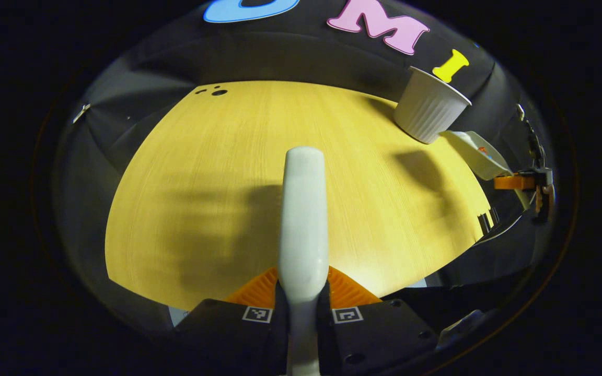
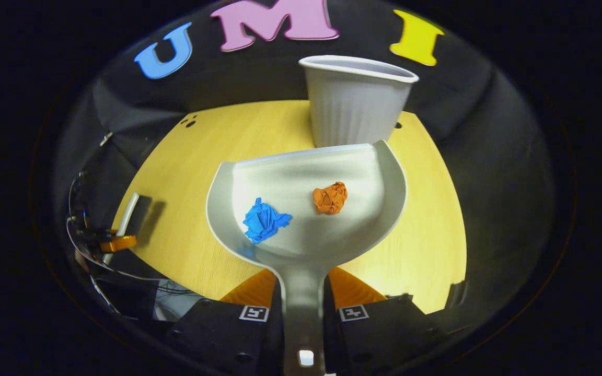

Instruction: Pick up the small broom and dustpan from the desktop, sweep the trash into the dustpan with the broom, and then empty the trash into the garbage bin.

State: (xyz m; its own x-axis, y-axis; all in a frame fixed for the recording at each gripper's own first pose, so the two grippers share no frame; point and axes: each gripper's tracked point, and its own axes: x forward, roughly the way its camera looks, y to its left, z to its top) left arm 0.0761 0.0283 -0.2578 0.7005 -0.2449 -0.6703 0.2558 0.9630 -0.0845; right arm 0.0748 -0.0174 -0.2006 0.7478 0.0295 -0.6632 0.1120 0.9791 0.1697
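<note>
My right gripper (image 2: 303, 293) is shut on the handle of the white dustpan (image 2: 306, 175), which is held above the table. A blue paper wad (image 2: 264, 220) and an orange paper wad (image 2: 331, 197) lie in the pan. Right behind the pan's front lip stands the white ribbed garbage bin (image 2: 356, 102). My left gripper (image 1: 302, 292) is shut on the broom's white handle (image 1: 303, 209), which points forward over the table; the bristles are hidden. In the left gripper view, the bin (image 1: 429, 112) and dustpan (image 1: 476, 151) are at the far right.
The yellow wooden table (image 1: 201, 183) spreads ahead, with small dark holes (image 1: 217, 92) near its far edge. Black cloth walls close in the booth. In the right gripper view the other gripper (image 2: 115, 243) and broom handle (image 2: 126, 214) sit at the table's left edge.
</note>
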